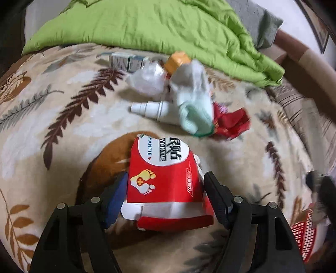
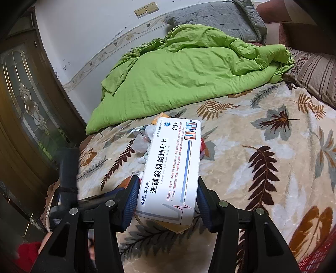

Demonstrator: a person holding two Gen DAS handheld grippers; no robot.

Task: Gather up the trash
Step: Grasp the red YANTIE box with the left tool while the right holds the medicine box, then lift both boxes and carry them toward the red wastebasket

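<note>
My left gripper [image 1: 166, 189] is shut on a red and white carton [image 1: 163, 174] with foot prints on it, held above the leaf-patterned blanket [image 1: 63, 130]. My right gripper [image 2: 168, 193] is shut on a long white medicine box [image 2: 174, 163] with blue stripes. A heap of trash lies beyond on the blanket: a white bottle [image 1: 151, 109], a pale green and white sock [image 1: 193, 105], a crumpled clear wrapper [image 1: 147, 79], a red wrapper [image 1: 231, 124], an orange box [image 1: 176, 61] and a small grey-white carton [image 1: 126, 61]. The heap shows partly behind the medicine box in the right wrist view [image 2: 142, 142].
A green quilt [image 1: 147, 25] lies bunched along the far side of the bed, with a grey pillow [image 2: 220, 16] behind it. A red mesh basket [image 1: 304, 237] sits at the right edge, also in the right wrist view [image 2: 317, 258]. A dark wooden door [image 2: 25, 105] stands at left.
</note>
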